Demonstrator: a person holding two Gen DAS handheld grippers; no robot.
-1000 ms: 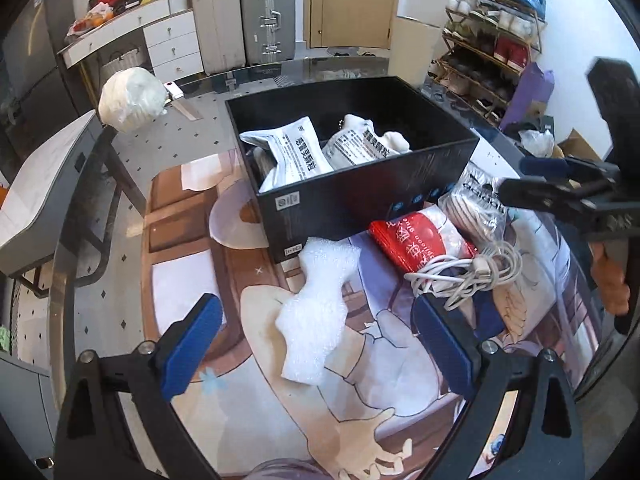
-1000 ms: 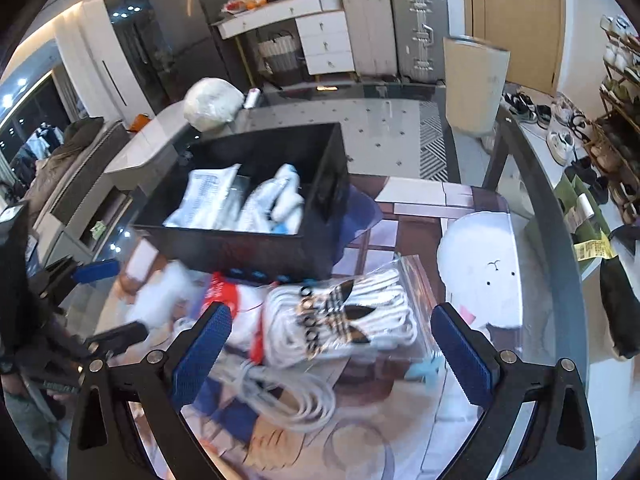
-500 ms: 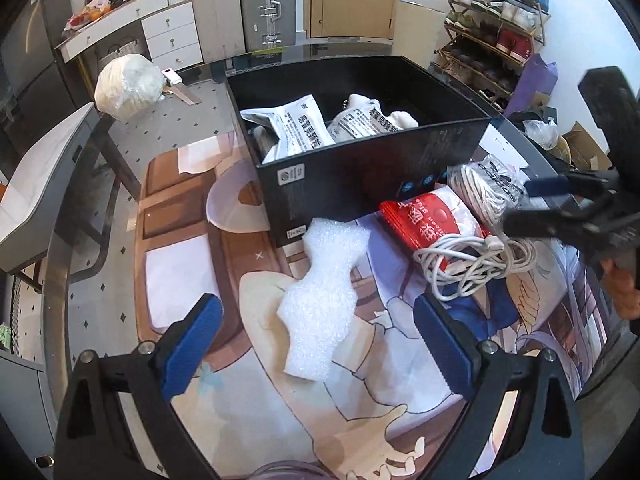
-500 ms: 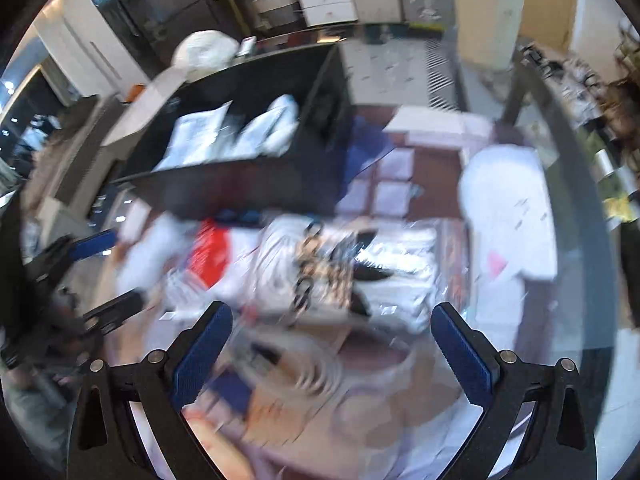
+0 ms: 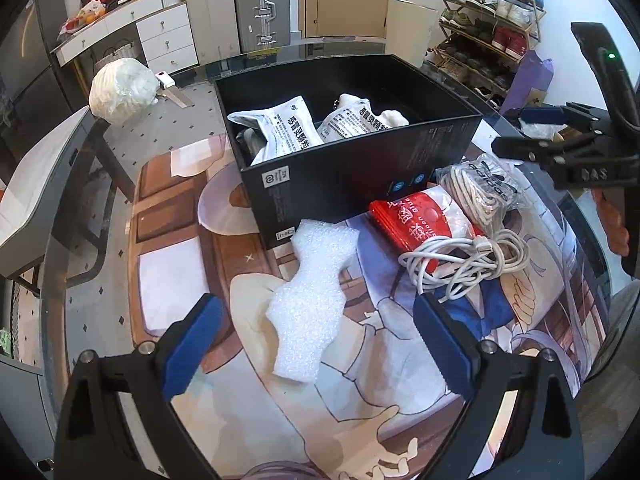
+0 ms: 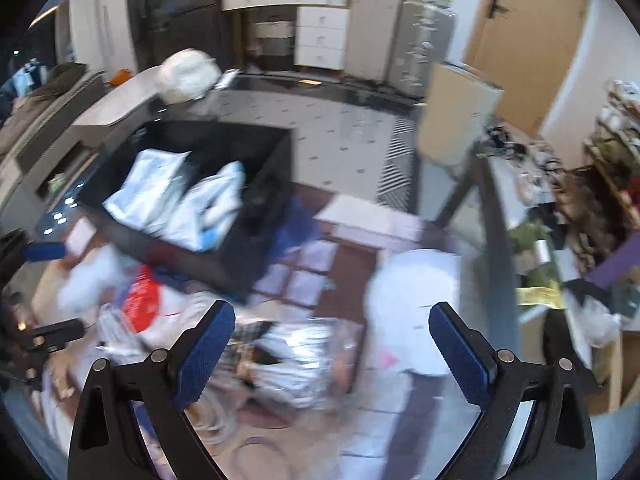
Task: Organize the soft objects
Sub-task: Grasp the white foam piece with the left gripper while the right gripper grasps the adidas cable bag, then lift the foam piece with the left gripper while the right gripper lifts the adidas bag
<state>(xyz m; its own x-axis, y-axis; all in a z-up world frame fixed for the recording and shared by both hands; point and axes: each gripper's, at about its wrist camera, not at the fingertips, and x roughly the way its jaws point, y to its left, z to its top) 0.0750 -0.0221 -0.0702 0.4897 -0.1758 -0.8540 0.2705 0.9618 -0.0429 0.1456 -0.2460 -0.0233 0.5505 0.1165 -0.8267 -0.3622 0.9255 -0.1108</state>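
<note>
Below, both tongs gaped empty, the left tongs straddling a bumpy, waisted white foam piece lying on the glossy printed table near the rigid black box, the right tongs above blurred crinkly packets.

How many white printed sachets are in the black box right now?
2: one white printed sachet at the black box's left, another beside it, mid-box. More may lie hidden underneath.

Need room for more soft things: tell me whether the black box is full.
Not full. The black box holds two white packets at its near end; its far end shows bare dark interior.
</note>
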